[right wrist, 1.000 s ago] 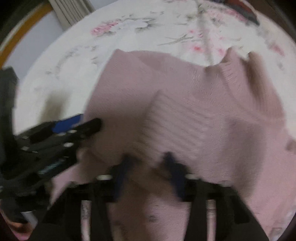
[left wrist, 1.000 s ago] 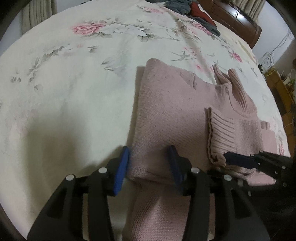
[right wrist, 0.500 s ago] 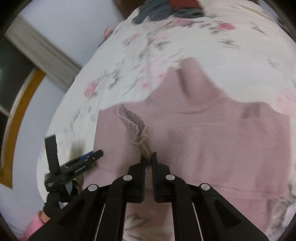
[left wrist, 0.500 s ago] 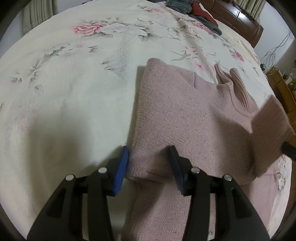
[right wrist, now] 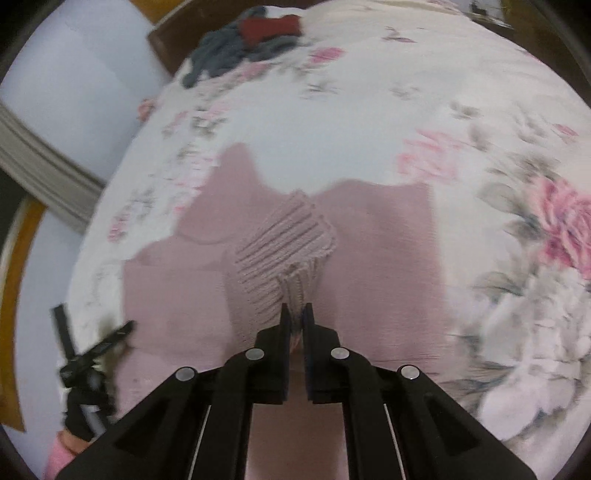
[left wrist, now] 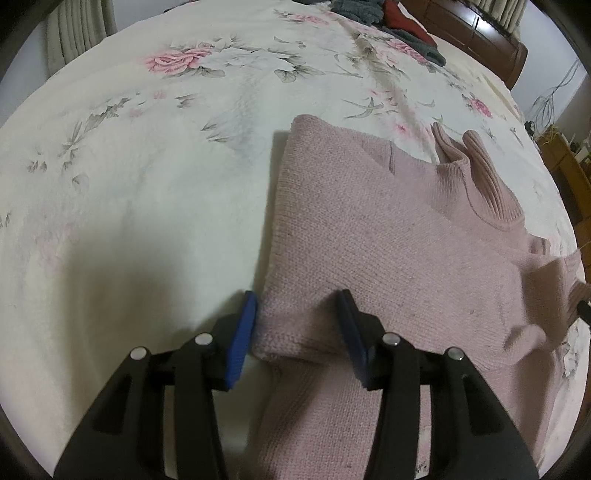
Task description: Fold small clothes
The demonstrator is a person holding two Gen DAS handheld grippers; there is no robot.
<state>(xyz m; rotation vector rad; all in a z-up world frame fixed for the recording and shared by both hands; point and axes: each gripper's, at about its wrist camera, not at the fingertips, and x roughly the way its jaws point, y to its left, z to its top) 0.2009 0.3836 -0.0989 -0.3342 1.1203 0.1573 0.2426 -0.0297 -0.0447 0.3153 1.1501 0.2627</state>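
Observation:
A pink knitted sweater lies on the floral bedspread, its ribbed collar at the far right. My left gripper is open, its blue pads straddling the sweater's folded near-left corner. In the right wrist view my right gripper is shut on the ribbed sleeve cuff, held up above the sweater's body. The left gripper shows at the lower left of that view, held by a hand in a pink sleeve.
A heap of grey and red clothes lies at the far end of the bed, by a dark wooden headboard. Curtains hang at the far left. Wooden furniture and cables stand to the right.
The right gripper shut on the sleeve cuff and carried it off to the right, across the sweater. The left gripper stayed open at the near corner.

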